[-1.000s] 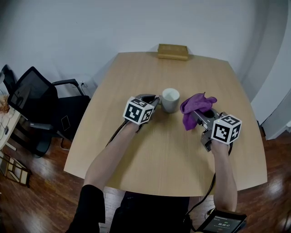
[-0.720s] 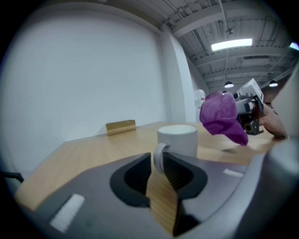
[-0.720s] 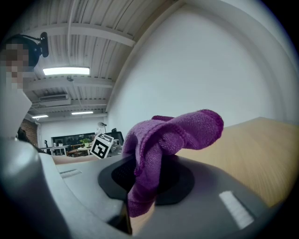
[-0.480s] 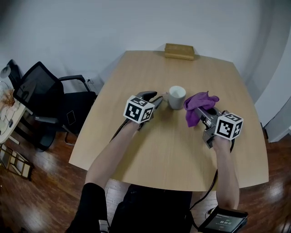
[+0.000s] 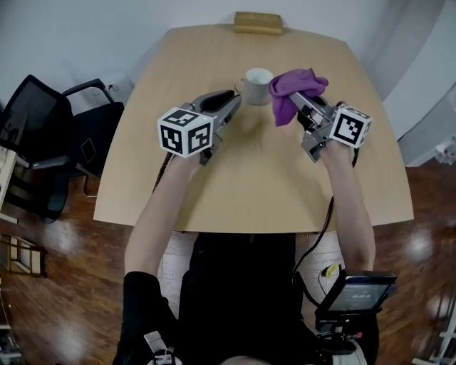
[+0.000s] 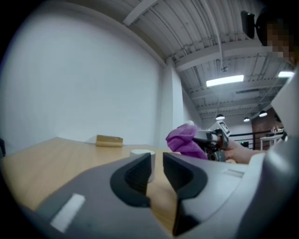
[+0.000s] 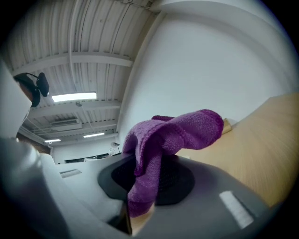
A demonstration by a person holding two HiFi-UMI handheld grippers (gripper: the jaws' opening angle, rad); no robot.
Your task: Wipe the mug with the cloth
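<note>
The person's two forearms reach out over the table (image 5: 271, 178) toward the mug (image 5: 256, 84), which stands upright on the table beyond both tool tips.

The left tongs (image 5: 228, 101) hang in the air just short of the mug's left side and point level at it. Their jaws have just been closing and now stand a narrow slot apart with nothing between them. In the left gripper view the mug's white wall shows beyond that slot.

To the mug's right, the right tongs (image 5: 305, 107) are clamped on the purple cloth (image 5: 293, 84). The cloth bunches over the tips and droops off them just beside the mug. Whether it touches the rim is too small to tell from the head view.

Beyond the mug, a wooden block (image 5: 258, 21) lies at the table's far edge.

The step in hand looks like steadying the mug before wiping starts. To do it well, the left tongs need to open wider than the part they will take, then close firmly on the mug's left side so it cannot slide or tip. The right tongs should lead with the loose bulk of the cloth, not the hard tips. Light strokes around the mug's wall and rim, pressing toward the steadying side, would keep the mug from being pushed away.
</note>
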